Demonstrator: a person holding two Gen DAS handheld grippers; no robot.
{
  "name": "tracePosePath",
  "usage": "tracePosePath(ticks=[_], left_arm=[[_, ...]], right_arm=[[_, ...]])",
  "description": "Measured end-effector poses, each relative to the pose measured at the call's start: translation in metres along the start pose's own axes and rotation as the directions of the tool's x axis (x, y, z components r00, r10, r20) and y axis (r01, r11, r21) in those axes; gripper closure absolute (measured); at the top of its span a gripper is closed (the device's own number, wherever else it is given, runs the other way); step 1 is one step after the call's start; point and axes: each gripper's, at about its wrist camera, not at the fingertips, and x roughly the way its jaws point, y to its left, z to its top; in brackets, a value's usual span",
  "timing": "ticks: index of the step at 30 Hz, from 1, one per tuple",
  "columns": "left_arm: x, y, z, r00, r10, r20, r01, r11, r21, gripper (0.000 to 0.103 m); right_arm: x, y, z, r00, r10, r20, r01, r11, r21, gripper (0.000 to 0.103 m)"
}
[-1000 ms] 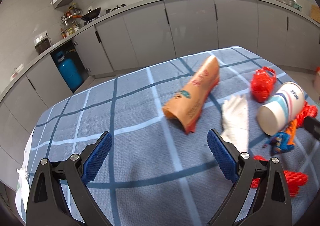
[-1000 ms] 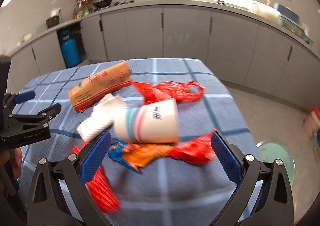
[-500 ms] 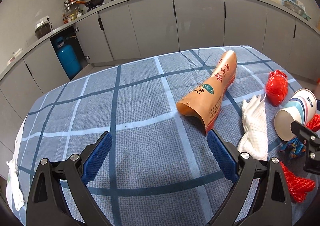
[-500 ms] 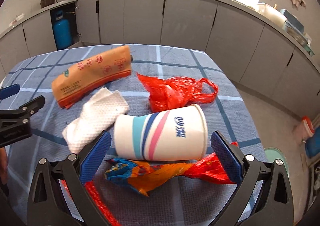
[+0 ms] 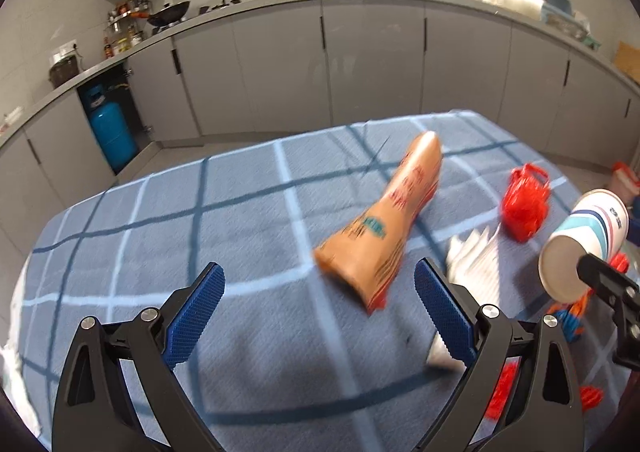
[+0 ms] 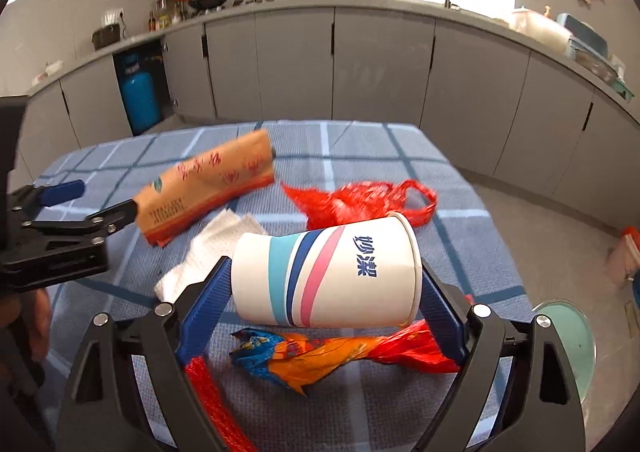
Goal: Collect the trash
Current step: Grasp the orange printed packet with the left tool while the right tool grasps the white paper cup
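A white paper cup (image 6: 326, 278) striped teal, navy and pink lies on a blue plaid tablecloth (image 6: 360, 155), a red plastic bag (image 6: 360, 203) at its 12 o'clock.

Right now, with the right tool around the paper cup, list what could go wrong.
1. The paper cup lies on its side between the right tool pads, which have just been closing end to end, base and rim; thin paper may crush or pop out.
2. The crumpled wrapper lies directly under the cup and could snag and drag along.
3. The left tool hangs open close by, near the orange paper bag; the tools could collide.
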Motion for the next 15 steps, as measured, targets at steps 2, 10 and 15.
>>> tracePosePath(ticks=[2, 10, 15], left_arm=[[0.009, -0.001, 0.005, 1.0, -0.016, -0.01, 0.016, 1.0, -0.004, 0.009], [0.039, -0.018, 0.016, 0.997, -0.063, -0.04, 0.066, 0.996, 0.053, 0.009], [0.043, -0.029, 0.01, 0.995, -0.068, -0.066, 0.075, 0.992, 0.098, 0.057]], right_arm=[[-0.004, -0.005, 0.001, 1.0, -0.004, 0.016, 0.004, 1.0, 0.006, 0.016], [-0.003, -0.016, 0.0, 1.0, -0.002, 0.024, 0.001, 1.0, 0.028, 0.016], [-0.002, -0.02, -0.002, 1.0, 0.005, 0.026, -0.006, 0.999, 0.038, 0.016]])
